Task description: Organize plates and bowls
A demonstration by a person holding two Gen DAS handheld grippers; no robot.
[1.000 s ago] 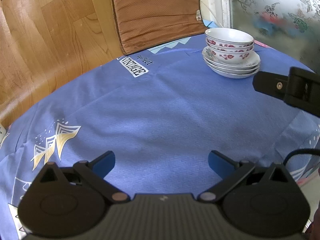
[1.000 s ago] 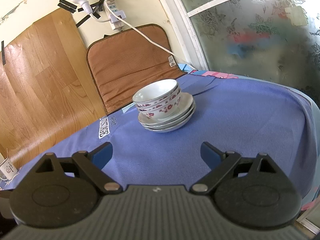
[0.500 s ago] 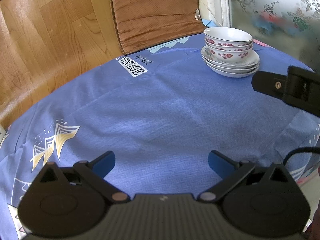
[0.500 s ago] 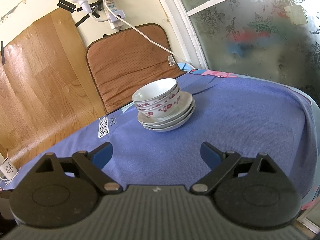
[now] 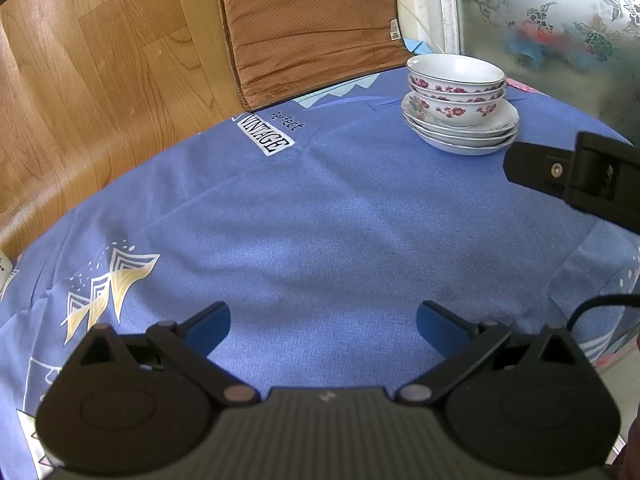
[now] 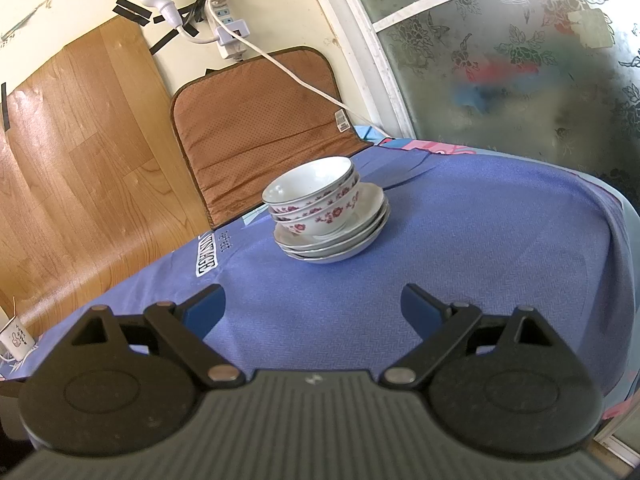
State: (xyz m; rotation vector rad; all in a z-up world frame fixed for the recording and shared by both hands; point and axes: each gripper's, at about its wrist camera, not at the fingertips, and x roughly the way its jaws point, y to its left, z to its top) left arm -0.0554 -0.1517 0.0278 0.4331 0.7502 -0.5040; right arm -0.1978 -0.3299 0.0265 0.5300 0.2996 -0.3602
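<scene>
Several white bowls with red flowers (image 5: 456, 84) sit nested on a stack of white plates (image 5: 464, 136) at the far right of the blue tablecloth (image 5: 320, 216). The same bowls (image 6: 316, 200) and plates (image 6: 340, 240) show in the right wrist view, straight ahead. My left gripper (image 5: 322, 324) is open and empty, well short of the stack. My right gripper (image 6: 312, 306) is open and empty, a little short of the stack. Its black body (image 5: 580, 172) shows at the right of the left wrist view.
A brown cushion (image 6: 260, 128) leans on the wall behind the table. A power strip with a white cable (image 6: 228, 36) hangs above it. A frosted glass door (image 6: 520, 52) stands at the right. A small paper cup (image 6: 14, 340) is at the left edge.
Both grippers have barely shifted; the stack sits almost where it was in each view. Nothing was taken hold of or let go.
</scene>
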